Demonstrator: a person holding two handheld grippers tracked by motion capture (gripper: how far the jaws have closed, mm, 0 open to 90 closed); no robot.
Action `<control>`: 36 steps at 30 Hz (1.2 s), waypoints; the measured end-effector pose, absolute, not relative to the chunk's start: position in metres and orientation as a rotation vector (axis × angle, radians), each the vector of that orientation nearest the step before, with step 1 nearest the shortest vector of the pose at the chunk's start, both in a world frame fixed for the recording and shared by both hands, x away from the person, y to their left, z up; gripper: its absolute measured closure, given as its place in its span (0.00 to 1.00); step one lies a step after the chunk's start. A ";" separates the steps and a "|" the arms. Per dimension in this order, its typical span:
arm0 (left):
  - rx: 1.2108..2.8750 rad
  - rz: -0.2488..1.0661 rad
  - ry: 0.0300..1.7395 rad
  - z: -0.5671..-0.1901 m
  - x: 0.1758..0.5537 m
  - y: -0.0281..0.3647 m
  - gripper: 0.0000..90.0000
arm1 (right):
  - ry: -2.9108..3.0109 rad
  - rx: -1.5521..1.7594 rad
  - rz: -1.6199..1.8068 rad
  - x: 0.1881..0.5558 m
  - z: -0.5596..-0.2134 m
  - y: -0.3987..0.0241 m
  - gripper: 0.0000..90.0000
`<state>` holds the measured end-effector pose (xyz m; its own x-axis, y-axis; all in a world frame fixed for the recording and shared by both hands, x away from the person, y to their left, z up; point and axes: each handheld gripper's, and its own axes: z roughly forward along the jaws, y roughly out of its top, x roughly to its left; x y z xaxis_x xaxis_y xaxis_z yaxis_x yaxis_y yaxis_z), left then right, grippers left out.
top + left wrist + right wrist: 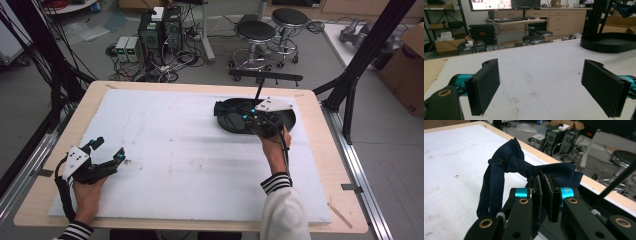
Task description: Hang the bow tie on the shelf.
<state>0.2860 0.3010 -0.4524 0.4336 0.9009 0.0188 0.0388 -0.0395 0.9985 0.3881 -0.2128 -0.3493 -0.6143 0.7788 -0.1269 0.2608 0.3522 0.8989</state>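
**Over the black tray: cloth pinched and lifted**

At the far right of the table, the right gripper [543, 185] is clenched on a dark blue cloth [506, 170], its two pads pressed together with a fold of the fabric caught between them. From this pinch the cloth hangs clear of the white table cover [165, 145]: one bunched length droops toward the cover, while a broader flap spreads behind the jaws. In the high view the same gripper [250, 116] sits over the near edge of a round black tray [287, 117], with the person's right hand behind it. The left gripper [541, 82] rests well apart at the table's near left, jaws spread wide with nothing between them. As a judgement, the pick-up is done; carrying the cloth off the tray, laying it on the cover and any spreading or folding all appear to remain.
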 end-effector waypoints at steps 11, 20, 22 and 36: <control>1.445 0.870 0.886 -0.452 0.286 0.301 0.17 | 1.922 0.930 1.248 0.384 -0.339 -0.225 0.95; 1.444 0.868 0.889 -0.452 0.286 0.301 0.17 | 1.835 0.935 1.251 0.388 -0.324 -0.231 0.95; 1.444 0.870 0.889 -0.452 0.286 0.301 0.17 | 1.821 0.942 1.257 0.389 -0.321 -0.232 0.95; 1.441 0.868 0.891 -0.452 0.286 0.301 0.17 | 1.719 0.958 1.237 0.403 -0.305 -0.239 0.95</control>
